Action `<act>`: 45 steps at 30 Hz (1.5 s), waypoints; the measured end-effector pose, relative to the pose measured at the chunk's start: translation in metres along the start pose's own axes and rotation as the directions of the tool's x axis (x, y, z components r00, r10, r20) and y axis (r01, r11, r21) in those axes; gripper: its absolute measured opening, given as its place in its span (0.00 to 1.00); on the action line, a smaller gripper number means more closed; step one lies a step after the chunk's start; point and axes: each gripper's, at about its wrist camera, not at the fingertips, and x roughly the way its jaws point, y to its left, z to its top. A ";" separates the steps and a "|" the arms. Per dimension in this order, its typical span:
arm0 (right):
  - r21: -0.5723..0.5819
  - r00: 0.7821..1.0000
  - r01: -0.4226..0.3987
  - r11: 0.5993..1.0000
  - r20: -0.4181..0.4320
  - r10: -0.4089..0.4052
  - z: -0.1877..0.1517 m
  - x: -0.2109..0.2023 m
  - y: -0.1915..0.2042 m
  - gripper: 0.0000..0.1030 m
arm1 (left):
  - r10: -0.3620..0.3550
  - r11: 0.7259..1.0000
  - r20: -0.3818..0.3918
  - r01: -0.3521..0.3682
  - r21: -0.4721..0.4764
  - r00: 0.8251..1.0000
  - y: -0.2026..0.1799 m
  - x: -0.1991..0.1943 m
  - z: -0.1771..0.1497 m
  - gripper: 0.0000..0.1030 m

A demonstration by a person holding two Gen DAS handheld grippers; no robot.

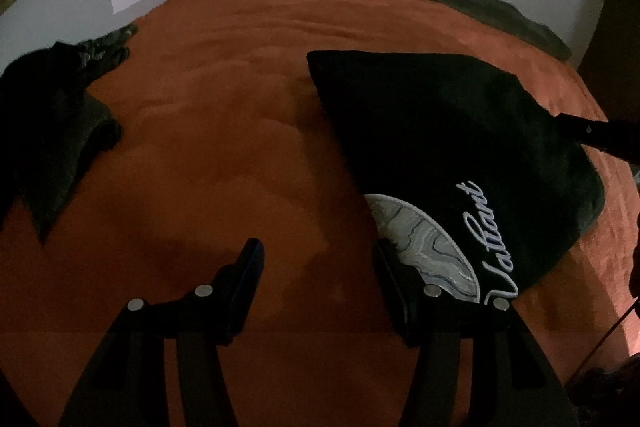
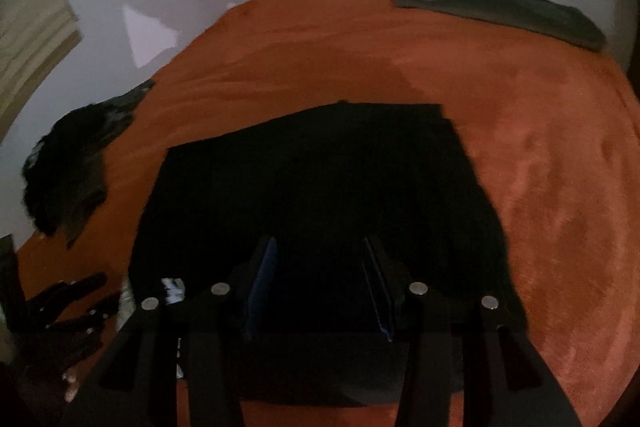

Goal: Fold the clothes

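Observation:
A black T-shirt (image 1: 440,131) lies folded on the orange bed cover (image 1: 240,147), with white script and a grey marbled print at its near edge. My left gripper (image 1: 318,253) is open over bare cover; its right finger (image 1: 394,279) overlaps the print's edge. In the right wrist view the same shirt (image 2: 320,179) fills the middle. My right gripper (image 2: 320,253) hangs open just above it, with only flat dark cloth seen between the fingers. Its dark tip (image 1: 592,133) shows at the shirt's right side in the left wrist view. The left gripper (image 2: 72,307) sits at the lower left.
A pile of dark clothes (image 1: 60,107) (image 2: 72,163) lies at the cover's left edge. A grey-green folded piece (image 1: 492,11) (image 2: 500,7) rests at the far right by the white wall. The cover (image 2: 540,147) is bare to the shirt's right.

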 end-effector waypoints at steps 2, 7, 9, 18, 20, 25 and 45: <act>-0.011 0.998 -0.053 0.999 -0.022 0.053 0.003 0.002 0.009 0.42 | -0.006 1.000 -0.001 0.006 -0.016 1.000 0.003 -0.003 -0.001 0.47; -0.050 0.985 -0.156 0.987 -0.077 0.151 0.004 0.009 0.031 0.42 | -0.022 0.999 -0.013 0.021 -0.049 1.000 0.010 -0.004 -0.006 0.23; -0.066 0.980 -0.181 0.981 -0.094 0.174 0.003 0.012 0.036 0.42 | -0.028 0.998 -0.018 0.027 -0.055 0.999 0.011 -0.004 -0.006 0.11; -0.082 0.959 -0.243 0.967 -0.172 0.226 -0.002 0.025 0.051 0.42 | -0.047 0.997 -0.024 0.045 -0.059 0.999 0.011 0.000 -0.006 0.08; -0.087 0.954 -0.255 0.963 -0.182 0.236 -0.002 0.027 0.053 0.42 | -0.062 0.996 -0.030 0.060 -0.062 0.998 0.010 0.000 -0.007 0.08; -0.123 0.933 -0.312 0.942 -0.229 0.279 0.004 0.035 0.063 0.42 | -0.101 0.991 -0.030 0.098 -0.089 0.994 0.013 -0.001 -0.009 0.08; -0.056 0.816 -0.482 0.874 -0.391 0.425 0.007 0.075 0.091 0.42 | -0.167 0.983 -0.053 0.162 -0.092 0.985 0.013 0.003 -0.008 0.08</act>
